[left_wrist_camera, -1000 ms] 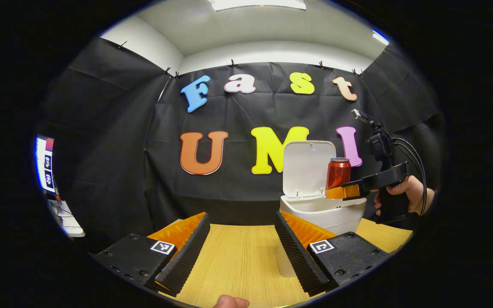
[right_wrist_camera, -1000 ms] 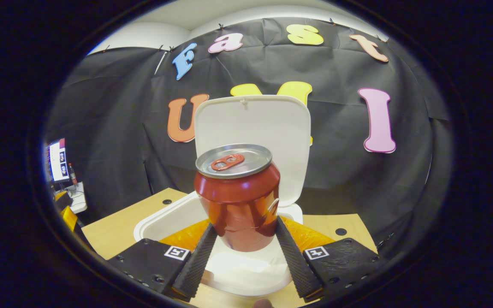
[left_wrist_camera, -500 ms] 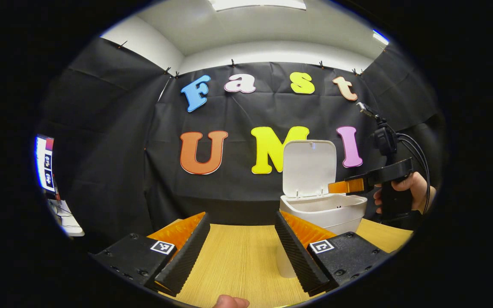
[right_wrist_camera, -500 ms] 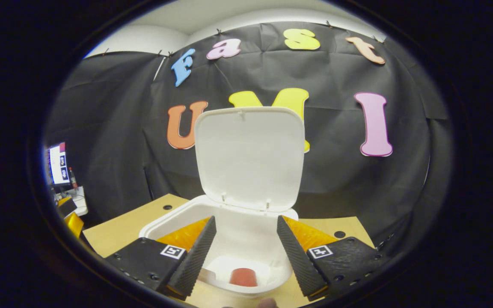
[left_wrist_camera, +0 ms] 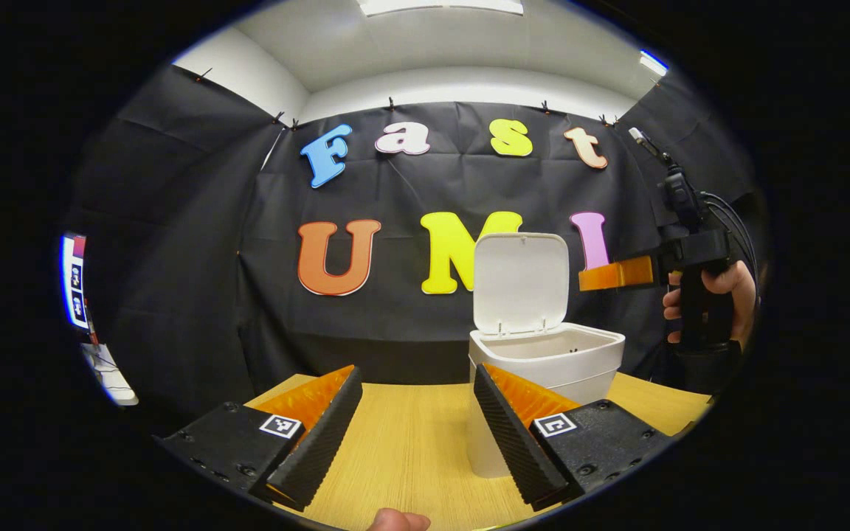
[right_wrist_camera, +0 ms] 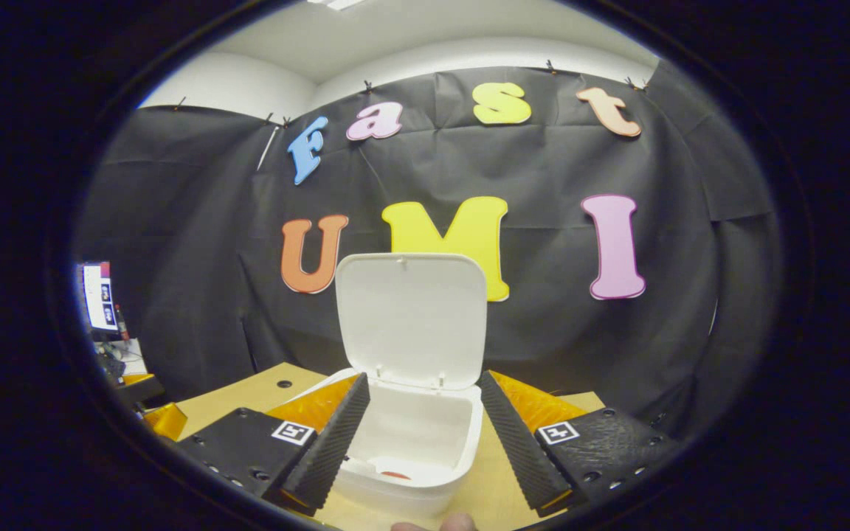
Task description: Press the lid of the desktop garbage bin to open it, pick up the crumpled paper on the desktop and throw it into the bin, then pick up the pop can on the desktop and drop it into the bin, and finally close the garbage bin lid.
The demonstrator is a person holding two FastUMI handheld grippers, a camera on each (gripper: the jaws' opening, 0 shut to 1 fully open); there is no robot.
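The white desktop bin (left_wrist_camera: 547,354) (right_wrist_camera: 410,450) stands on the wooden table with its lid (left_wrist_camera: 521,284) (right_wrist_camera: 412,321) tipped upright at the back. Deep inside it a sliver of the red pop can (right_wrist_camera: 395,476) shows. My right gripper (right_wrist_camera: 419,431) is open and empty, above and in front of the bin's mouth; in the left gripper view the right gripper (left_wrist_camera: 615,273) hangs to the right of the lid, held by a hand (left_wrist_camera: 716,291). My left gripper (left_wrist_camera: 417,420) is open and empty, low over the table, left of the bin.
A wooden table (left_wrist_camera: 410,450) (right_wrist_camera: 248,391) carries the bin, with small holes in its top. A lit monitor (left_wrist_camera: 74,280) (right_wrist_camera: 99,296) and cluttered desk stand far off to the left.
The can left my right gripper and dropped into the bin. The right gripper then rose and drew back from the bin. The left gripper shifted only slightly.
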